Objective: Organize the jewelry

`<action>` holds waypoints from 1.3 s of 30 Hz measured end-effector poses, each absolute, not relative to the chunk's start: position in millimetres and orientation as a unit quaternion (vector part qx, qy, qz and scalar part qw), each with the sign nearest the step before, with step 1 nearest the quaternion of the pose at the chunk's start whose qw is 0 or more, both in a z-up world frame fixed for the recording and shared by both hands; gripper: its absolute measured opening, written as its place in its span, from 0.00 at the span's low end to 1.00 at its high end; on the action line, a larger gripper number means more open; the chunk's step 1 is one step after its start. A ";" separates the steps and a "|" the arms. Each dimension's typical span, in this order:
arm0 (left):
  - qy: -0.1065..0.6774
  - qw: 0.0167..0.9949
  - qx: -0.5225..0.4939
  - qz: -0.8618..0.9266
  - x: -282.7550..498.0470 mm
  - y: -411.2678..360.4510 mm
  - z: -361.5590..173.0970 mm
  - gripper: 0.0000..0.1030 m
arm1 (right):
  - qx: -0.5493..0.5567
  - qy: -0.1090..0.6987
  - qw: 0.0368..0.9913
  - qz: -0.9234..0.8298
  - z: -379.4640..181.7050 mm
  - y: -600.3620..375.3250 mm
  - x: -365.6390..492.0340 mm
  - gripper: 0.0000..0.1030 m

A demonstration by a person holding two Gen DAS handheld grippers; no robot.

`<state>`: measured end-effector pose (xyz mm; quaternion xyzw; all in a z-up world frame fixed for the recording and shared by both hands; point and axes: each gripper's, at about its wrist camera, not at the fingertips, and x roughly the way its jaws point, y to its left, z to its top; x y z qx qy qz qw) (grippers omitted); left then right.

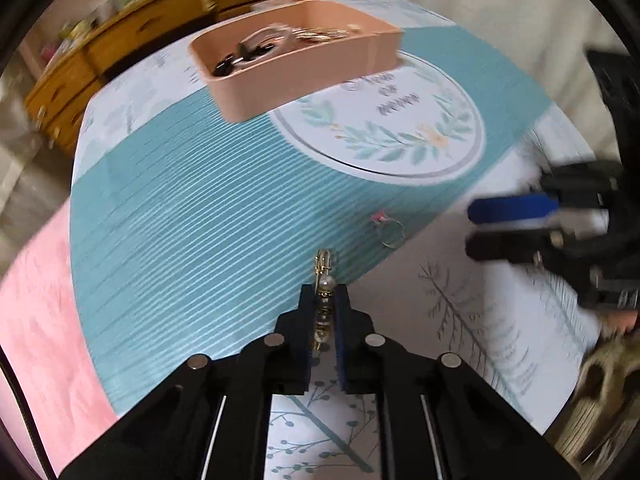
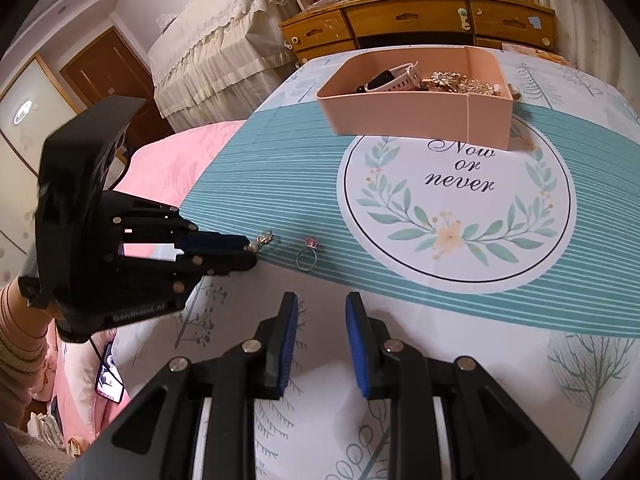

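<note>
A gold pin with pearls (image 1: 325,280) lies on the teal striped cloth, and my left gripper (image 1: 324,294) is shut on it, pads pressing its beaded shaft. In the right wrist view the left gripper (image 2: 250,250) holds the pearl pin (image 2: 262,239) at the tips. A silver ring with a pink stone (image 1: 388,229) (image 2: 307,256) lies just right of the pin. My right gripper (image 2: 322,304) hovers near the ring with a gap between its blue pads and nothing in it; in the left wrist view the right gripper (image 1: 472,226) is at the right. The pink tray (image 1: 256,92) (image 2: 400,120) holds a watch and gold pieces.
The printed tablecloth (image 2: 460,200) covers a table with a pink bedspread (image 2: 176,160) to its left. A wooden dresser (image 2: 400,20) stands behind the table. A sleeved arm (image 2: 20,340) holds the left gripper at the left edge.
</note>
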<state>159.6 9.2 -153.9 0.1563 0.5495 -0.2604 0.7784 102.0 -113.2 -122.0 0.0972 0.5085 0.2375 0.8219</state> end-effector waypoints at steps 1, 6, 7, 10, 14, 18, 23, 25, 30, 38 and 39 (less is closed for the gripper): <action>0.558 0.779 0.137 -0.252 162.7 11.2 -153.9 0.05 | 0.096 0.509 0.822 0.237 -122.4 -112.7 102.8 0.24; 0.574 0.785 0.065 -0.223 168.2 20.9 -155.2 0.05 | 0.090 0.514 0.820 0.236 -125.3 -108.6 108.9 0.24; 0.577 0.786 0.046 -0.218 168.3 24.2 -155.5 0.05 | 0.089 0.515 0.820 0.236 -125.8 -106.4 111.3 0.24; 0.579 0.788 -0.002 -0.210 165.9 34.1 -156.4 0.05 | 0.087 0.516 0.818 0.238 -127.4 -100.7 118.9 0.24; 0.572 0.792 -0.049 -0.207 160.9 46.8 -158.5 0.05 | 0.077 0.514 0.820 0.238 -128.9 -91.4 128.6 0.24; 0.568 0.793 -0.070 -0.208 157.9 53.4 -159.8 0.05 | 0.041 0.506 0.828 0.240 -128.7 -75.1 132.2 0.24; 0.570 0.790 -0.082 -0.211 156.7 58.5 -164.1 0.05 | -0.038 0.486 0.845 0.222 -127.9 -56.5 125.4 0.12; 0.568 0.791 -0.086 -0.212 156.2 59.4 -164.6 0.05 | -0.055 0.480 0.849 0.215 -128.3 -54.6 122.3 0.03; 0.564 0.792 -0.097 -0.214 155.2 60.4 -165.4 0.05 | -0.034 0.480 0.849 0.217 -127.6 -64.6 121.7 0.00; 0.544 0.804 -0.102 -0.218 154.2 63.4 -147.1 0.05 | 0.000 0.455 0.863 0.218 -100.6 -86.6 120.1 0.00; 0.542 0.805 -0.102 -0.219 154.5 62.7 -144.7 0.05 | 0.001 0.460 0.859 0.225 -100.0 -86.0 120.9 0.00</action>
